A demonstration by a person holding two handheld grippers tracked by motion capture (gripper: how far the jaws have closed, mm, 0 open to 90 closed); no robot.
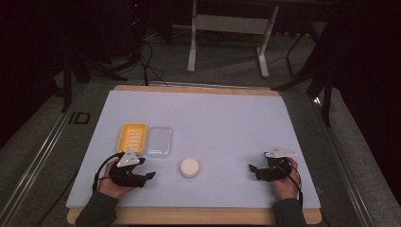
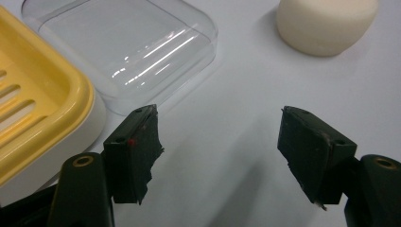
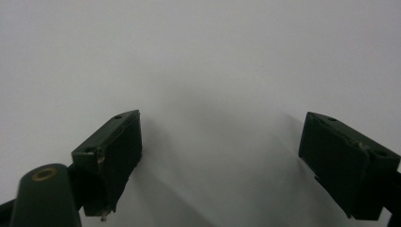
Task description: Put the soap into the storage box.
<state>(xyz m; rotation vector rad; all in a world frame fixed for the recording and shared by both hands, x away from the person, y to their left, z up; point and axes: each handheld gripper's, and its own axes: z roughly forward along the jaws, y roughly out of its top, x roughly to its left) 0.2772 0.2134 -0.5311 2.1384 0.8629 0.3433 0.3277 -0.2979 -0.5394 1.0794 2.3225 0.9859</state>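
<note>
A round cream soap bar point(image 1: 189, 167) lies on the white mat point(image 1: 213, 118), near its front. To its left my left gripper point(image 1: 149, 176) rests low on the mat and points right toward the soap, a short gap away. In the left gripper view its jaws point(image 2: 220, 142) stand apart over bare mat, with the soap point(image 2: 326, 23) ahead at the upper right. A yellow slotted soap dish point(image 1: 132, 137) and a clear plastic lid point(image 1: 159, 141) sit side by side just beyond the left hand. My right gripper point(image 1: 253, 170) rests at the front right, open point(image 3: 220, 156) over bare mat.
The mat covers a wooden table top whose front edge point(image 1: 189, 216) runs just below both hands. In the left gripper view the clear lid point(image 2: 123, 42) and the yellow dish point(image 2: 33, 109) lie close to the left jaw. Metal stand legs point(image 1: 227, 42) stand on the floor behind the table.
</note>
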